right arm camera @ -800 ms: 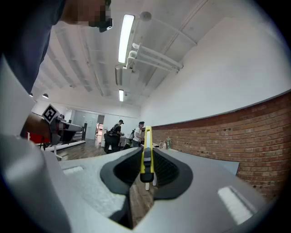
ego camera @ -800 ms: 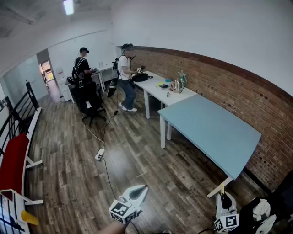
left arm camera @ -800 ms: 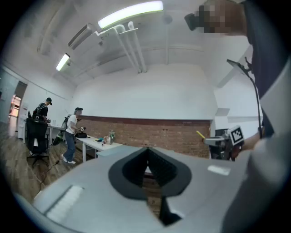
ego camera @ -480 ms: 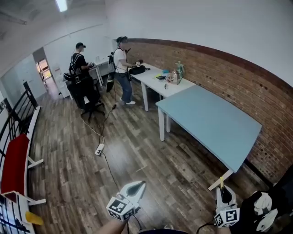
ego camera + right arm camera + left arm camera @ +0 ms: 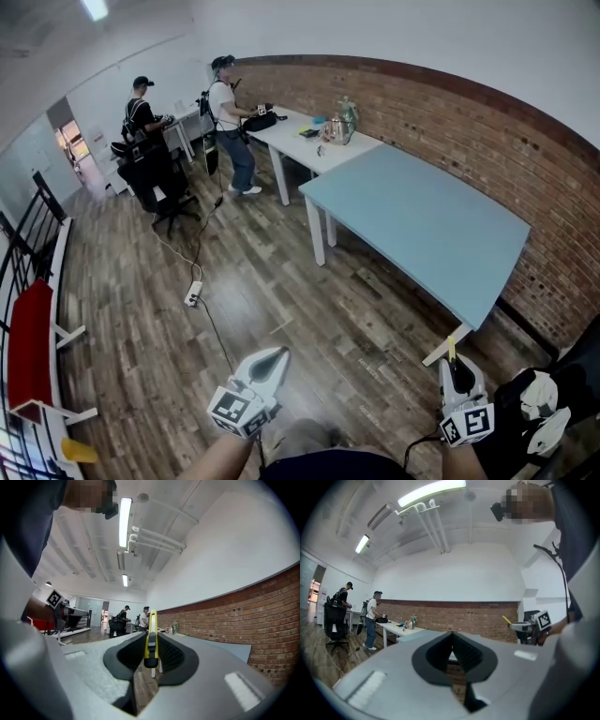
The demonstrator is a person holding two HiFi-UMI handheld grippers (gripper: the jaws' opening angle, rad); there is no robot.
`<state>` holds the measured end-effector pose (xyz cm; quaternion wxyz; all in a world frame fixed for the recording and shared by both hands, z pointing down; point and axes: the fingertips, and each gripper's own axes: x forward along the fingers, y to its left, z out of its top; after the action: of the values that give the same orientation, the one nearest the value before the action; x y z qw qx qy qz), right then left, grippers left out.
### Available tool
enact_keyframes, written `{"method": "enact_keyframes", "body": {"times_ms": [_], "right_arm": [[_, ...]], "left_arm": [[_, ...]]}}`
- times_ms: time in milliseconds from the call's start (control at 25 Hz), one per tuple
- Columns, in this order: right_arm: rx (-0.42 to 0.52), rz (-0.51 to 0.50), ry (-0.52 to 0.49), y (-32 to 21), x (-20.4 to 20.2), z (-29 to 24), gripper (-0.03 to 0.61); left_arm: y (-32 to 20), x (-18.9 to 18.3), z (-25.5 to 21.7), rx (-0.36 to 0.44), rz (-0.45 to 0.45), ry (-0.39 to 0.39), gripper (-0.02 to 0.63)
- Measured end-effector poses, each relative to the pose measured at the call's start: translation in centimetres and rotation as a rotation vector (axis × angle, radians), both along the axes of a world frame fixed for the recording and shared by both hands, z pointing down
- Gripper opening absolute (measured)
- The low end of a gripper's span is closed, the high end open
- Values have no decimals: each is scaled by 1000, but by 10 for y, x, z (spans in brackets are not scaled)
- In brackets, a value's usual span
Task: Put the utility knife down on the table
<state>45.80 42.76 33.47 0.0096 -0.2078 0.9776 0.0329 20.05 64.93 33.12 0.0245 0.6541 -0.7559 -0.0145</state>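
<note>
Right tongs [image 5: 151, 645]: jaws closed on the utility knife [image 5: 150, 629], a yellow and black tool held edge-on between the pads, its yellow end projecting past the tips. Left tongs [image 5: 451, 643]: jaws pressed together, nothing between them. In the head view both tongs are held low over the wooden floor [image 5: 281, 281], well apart from each other. The knife is in the air, near the closest corner of the blue tabletop [image 5: 422, 234] and not touching it. A white tabletop [image 5: 298, 142] adjoins the blue one along the brick wall [image 5: 469, 122]. Two persons [image 5: 230, 122] stand at the far end of the room.
</note>
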Motion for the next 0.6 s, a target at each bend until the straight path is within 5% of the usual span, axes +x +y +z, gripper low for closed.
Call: {"method": "enact_keyframes", "body": {"times_ms": [600], "right_arm": [[-39,86,20,-68,-55,8,74]], "left_arm": [[-82,-78,15,-36,41,32,3]]}}
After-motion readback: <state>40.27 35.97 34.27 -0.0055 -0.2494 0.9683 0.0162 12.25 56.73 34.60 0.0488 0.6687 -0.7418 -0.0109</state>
